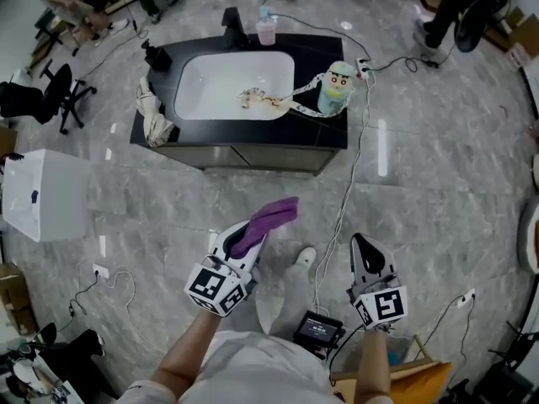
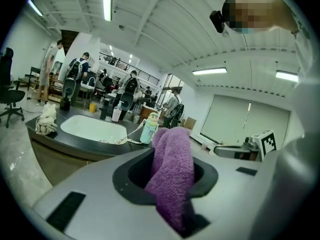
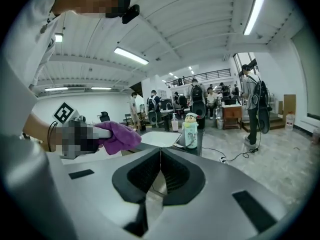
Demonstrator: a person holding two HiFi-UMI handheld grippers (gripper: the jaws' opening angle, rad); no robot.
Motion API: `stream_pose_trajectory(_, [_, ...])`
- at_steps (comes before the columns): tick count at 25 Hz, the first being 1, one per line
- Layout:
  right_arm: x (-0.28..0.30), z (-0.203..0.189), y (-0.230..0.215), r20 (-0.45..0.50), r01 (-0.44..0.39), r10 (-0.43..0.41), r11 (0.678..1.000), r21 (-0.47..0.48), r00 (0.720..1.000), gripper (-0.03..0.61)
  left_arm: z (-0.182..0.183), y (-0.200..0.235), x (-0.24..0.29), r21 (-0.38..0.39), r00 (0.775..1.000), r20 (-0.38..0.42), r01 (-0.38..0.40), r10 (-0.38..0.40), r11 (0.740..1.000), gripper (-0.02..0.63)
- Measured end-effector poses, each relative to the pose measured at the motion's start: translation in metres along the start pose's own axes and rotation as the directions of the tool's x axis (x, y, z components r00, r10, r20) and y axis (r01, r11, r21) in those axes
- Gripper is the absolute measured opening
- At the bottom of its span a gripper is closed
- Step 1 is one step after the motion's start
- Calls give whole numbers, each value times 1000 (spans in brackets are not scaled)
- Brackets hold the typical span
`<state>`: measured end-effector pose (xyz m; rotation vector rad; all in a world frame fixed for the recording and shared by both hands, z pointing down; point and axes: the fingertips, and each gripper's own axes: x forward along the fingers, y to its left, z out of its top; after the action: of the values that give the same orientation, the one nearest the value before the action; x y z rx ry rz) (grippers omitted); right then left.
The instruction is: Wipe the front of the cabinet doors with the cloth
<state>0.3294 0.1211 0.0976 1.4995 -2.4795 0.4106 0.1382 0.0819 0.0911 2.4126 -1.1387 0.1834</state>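
Note:
A purple cloth (image 1: 268, 220) (image 2: 172, 176) is clamped in my left gripper (image 1: 249, 232), its free end sticking out toward the cabinet. The cloth (image 3: 119, 136) also shows at the left of the right gripper view. My right gripper (image 1: 364, 247) (image 3: 160, 176) is shut with nothing between its jaws. Both grippers hover above the floor, well short of the cabinet doors (image 1: 244, 156) under the black counter (image 1: 324, 129) with its white sink (image 1: 232, 84). The doors (image 2: 52, 161) appear low at left in the left gripper view.
On the counter stand a cartoon-figure bottle (image 1: 337, 89), a pink cup (image 1: 266, 29), a black faucet (image 1: 232, 23) and a rumpled beige cloth (image 1: 154, 114). A white cable (image 1: 347, 188) runs across the floor. A white box (image 1: 46, 194) sits left; people stand behind.

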Motion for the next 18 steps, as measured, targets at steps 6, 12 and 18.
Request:
stream_pose_trajectory(6, [18, -63, -46, -47, -25, 26, 1000, 12, 999, 26, -64, -8, 86, 35, 997, -73, 36, -33, 999, 94])
stream_pose_trajectory(12, [52, -143, -71, -45, 5, -1, 995, 96, 999, 26, -141, 24, 175, 99, 985, -157, 90, -74, 991, 94])
stream_pose_trajectory(18, [89, -211, -60, -58, 29, -21, 989, 145, 998, 26, -191, 59, 236, 56, 982, -151, 122, -113, 991, 94])
